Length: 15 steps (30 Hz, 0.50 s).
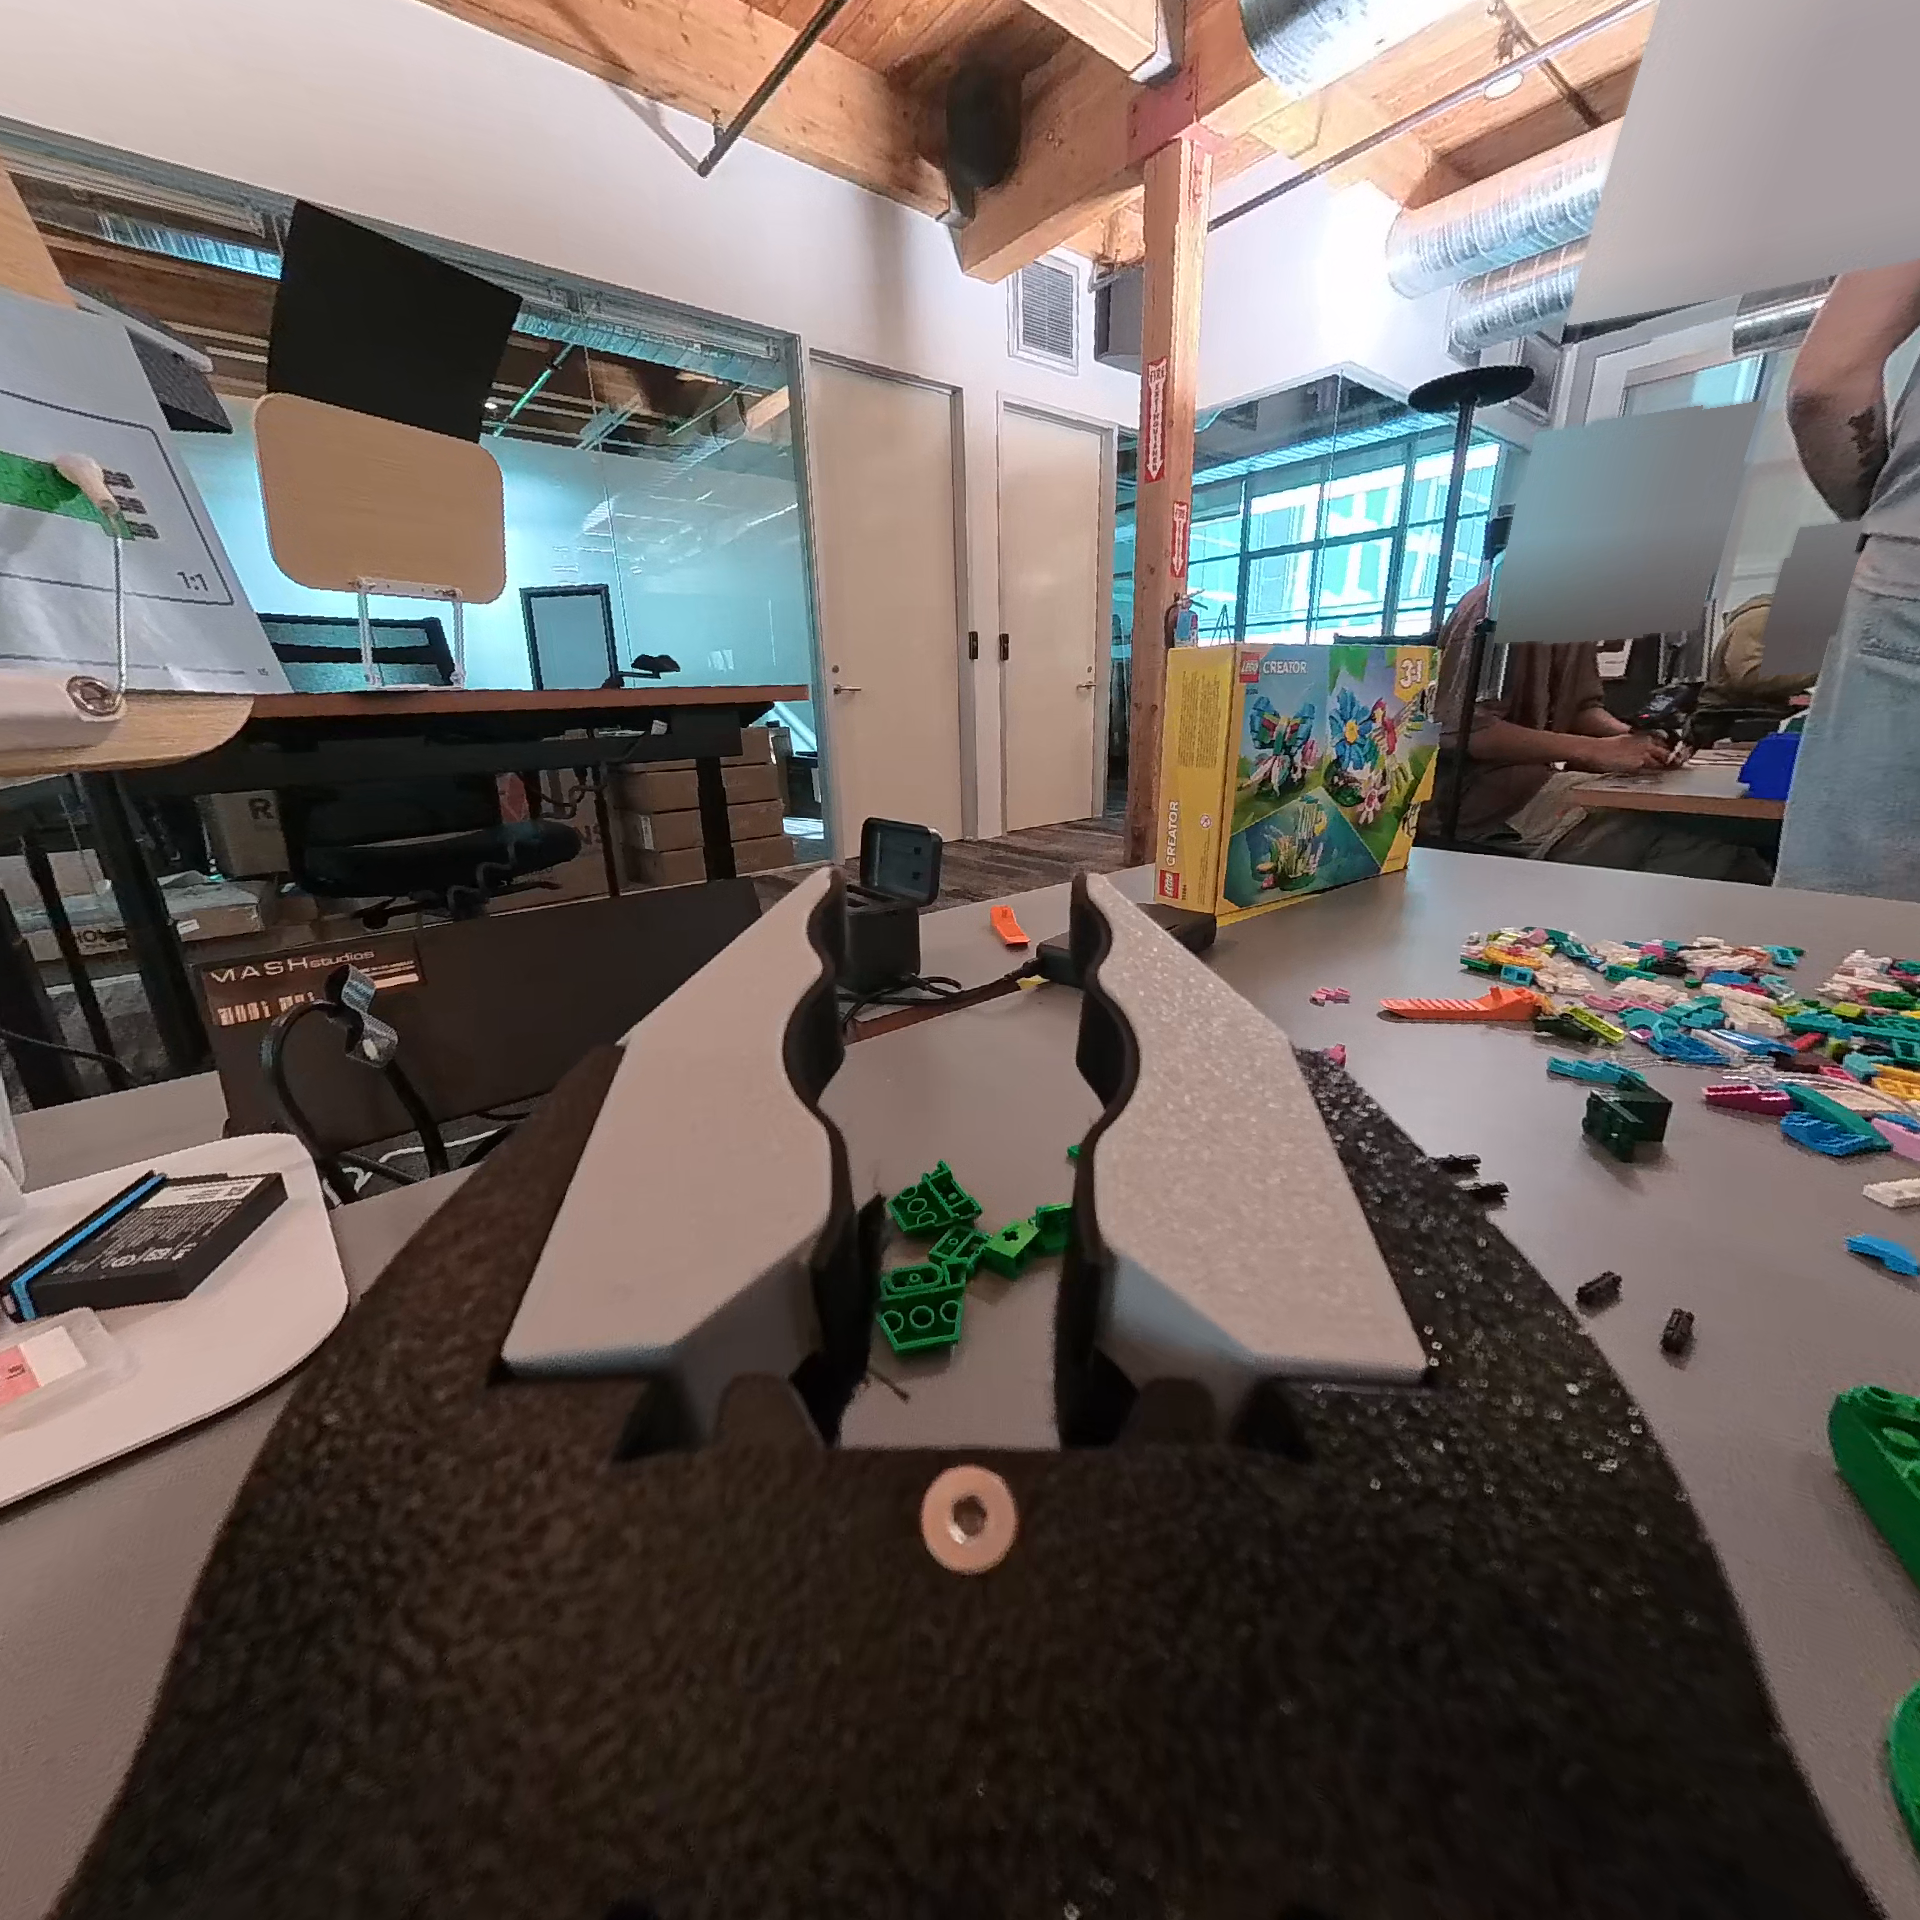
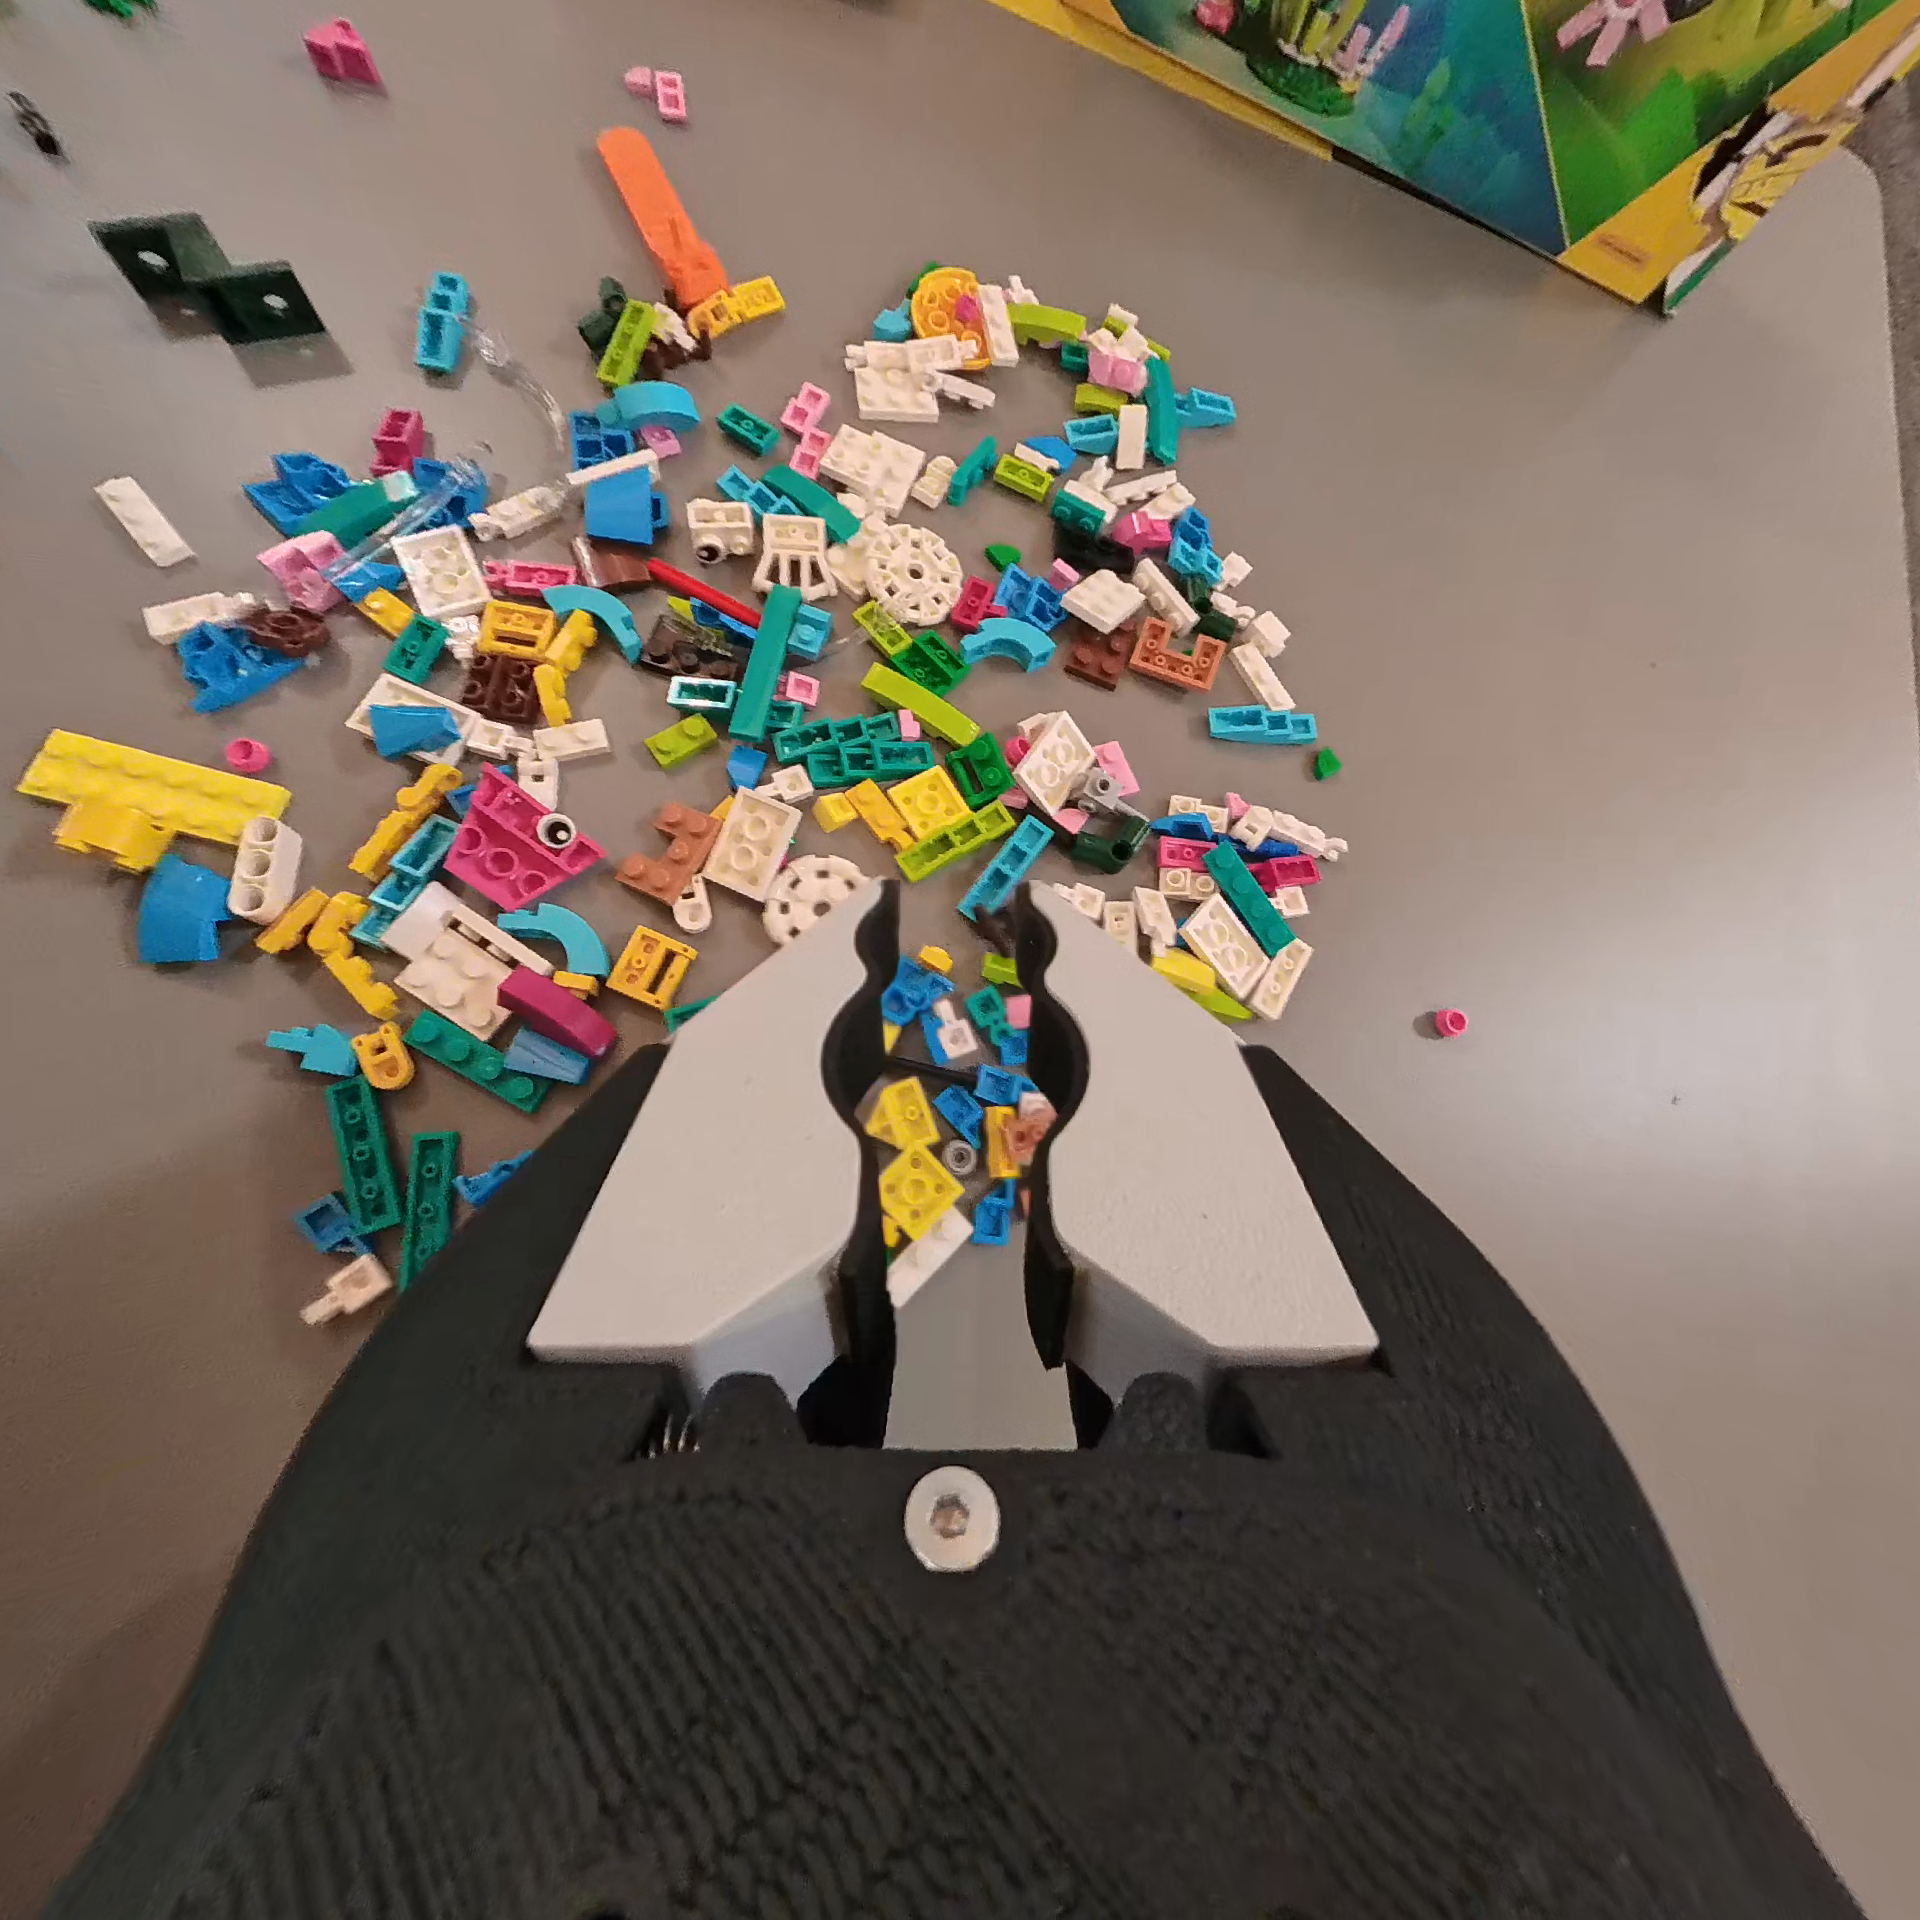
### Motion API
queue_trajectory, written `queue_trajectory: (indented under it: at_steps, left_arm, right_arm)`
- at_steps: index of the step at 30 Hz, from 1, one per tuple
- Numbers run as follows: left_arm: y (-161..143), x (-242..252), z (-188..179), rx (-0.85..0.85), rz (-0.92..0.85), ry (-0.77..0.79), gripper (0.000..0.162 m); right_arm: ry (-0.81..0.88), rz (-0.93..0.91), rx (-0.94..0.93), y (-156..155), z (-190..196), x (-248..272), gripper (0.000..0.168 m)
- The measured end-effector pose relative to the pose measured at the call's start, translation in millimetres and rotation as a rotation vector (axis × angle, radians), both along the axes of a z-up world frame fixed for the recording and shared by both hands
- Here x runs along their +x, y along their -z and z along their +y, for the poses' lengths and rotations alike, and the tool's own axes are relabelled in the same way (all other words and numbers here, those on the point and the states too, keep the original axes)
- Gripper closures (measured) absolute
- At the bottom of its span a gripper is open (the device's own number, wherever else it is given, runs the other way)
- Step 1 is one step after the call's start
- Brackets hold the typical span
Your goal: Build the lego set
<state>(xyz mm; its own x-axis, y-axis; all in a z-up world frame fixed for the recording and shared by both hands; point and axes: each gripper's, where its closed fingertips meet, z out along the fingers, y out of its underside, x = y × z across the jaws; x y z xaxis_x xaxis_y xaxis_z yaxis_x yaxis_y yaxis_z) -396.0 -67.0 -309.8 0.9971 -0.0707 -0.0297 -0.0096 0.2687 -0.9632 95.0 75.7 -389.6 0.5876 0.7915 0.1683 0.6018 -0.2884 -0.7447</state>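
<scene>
My left gripper (image 1: 956,914) is open and empty, held low over the grey table (image 1: 1455,1039). A small cluster of bright green bricks (image 1: 951,1252) lies on the table between its fingers. My right gripper (image 2: 961,904) is open and empty, pointing down over the near edge of a big spread of mixed loose bricks (image 2: 727,644); the same pile shows at the right in the left wrist view (image 1: 1714,1018). Small yellow and blue bricks (image 2: 920,1153) show in the gap between its fingers. A dark green built piece (image 2: 208,275) sits at the far left, also in the left wrist view (image 1: 1626,1117).
The set's box (image 1: 1299,779) stands at the back of the table, its corner in the right wrist view (image 2: 1558,125). An orange brick separator (image 2: 665,218) lies by the pile. A yellow plate assembly (image 2: 145,795) lies left. A black charger (image 1: 883,914), a battery (image 1: 145,1242) and an instruction booklet (image 1: 94,551) stand left. My hands' fingertips stand some 50 cm from each other. Left tips and right tips are each some 25 cm from the dark green built piece (image 2: 208,275).
</scene>
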Motion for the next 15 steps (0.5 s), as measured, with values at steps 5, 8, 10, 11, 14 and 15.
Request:
queue_trajectory:
  at_steps: [5, 8, 10, 11, 14, 15]
  left_arm:
    - [-0.1, -0.4, 0.1, 0.0, -0.003, 0.0, 0.122]
    - [0.0, -0.1, 0.1, -0.001, -0.002, 0.001, 0.122]
    - [0.0, 0.0, 0.1, -0.001, -0.002, 0.002, 0.122]
    - [0.0, 0.1, 0.0, -0.001, -0.002, 0.003, 0.122]
    - [0.0, 0.1, 0.0, -0.001, -0.002, 0.003, 0.122]
    - [0.0, 0.0, 0.0, -0.001, -0.002, 0.003, 0.122]
  right_arm:
    - [-0.123, 0.028, -0.045, 1.3, -18.1, -17.2, 0.147]
    - [-0.129, -0.032, -0.04, 7.0, -19.1, -15.1, 0.149]
    - [-0.125, -0.037, -0.036, 7.6, -18.2, -13.9, 0.149]
    - [-0.121, -0.032, -0.034, 7.0, -17.4, -13.4, 0.149]
    - [-0.104, -0.027, -0.022, 5.0, -14.3, -10.3, 0.149]
    - [-0.098, -0.029, -0.014, 4.1, -13.1, -9.1, 0.149]
